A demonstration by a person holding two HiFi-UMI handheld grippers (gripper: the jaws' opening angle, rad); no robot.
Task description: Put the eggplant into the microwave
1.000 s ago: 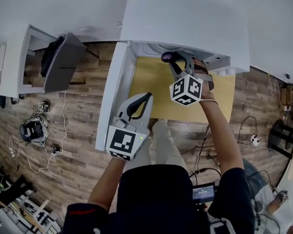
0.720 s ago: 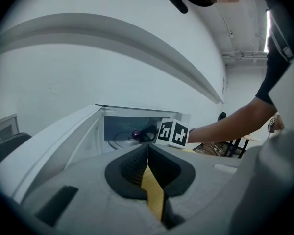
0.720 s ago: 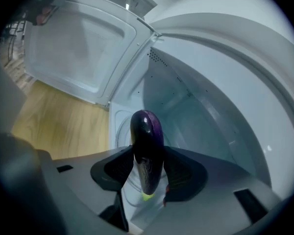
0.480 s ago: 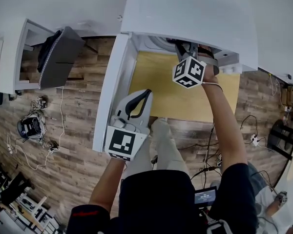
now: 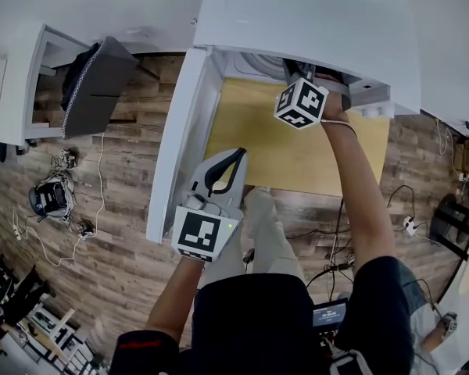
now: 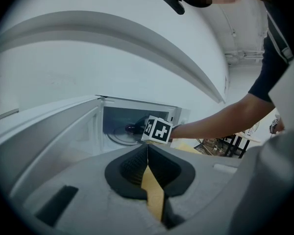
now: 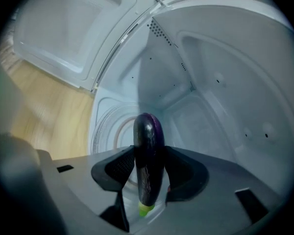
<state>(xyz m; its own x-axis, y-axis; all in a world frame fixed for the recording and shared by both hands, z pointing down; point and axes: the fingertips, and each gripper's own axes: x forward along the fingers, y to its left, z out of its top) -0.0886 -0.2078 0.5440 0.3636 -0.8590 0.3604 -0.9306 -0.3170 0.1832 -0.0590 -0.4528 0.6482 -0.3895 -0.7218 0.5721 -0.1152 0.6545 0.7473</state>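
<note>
Reaching into open white microwave oven, right gripper holds dark purple glossy eggplant upright between jaws, which are closing on it. Round glass turntable lies ahead of and below tips. Eggplant appears inside cavity, not yet set down; release and withdrawal left. Left gripper pressed together, empty, well back from opening.

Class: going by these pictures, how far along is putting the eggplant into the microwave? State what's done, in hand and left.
Done: the microwave door is open and the eggplant is inside. In hand: the right gripper, jaws closing, grips the eggplant near the turntable. Left: set it down, release, withdraw.
</note>
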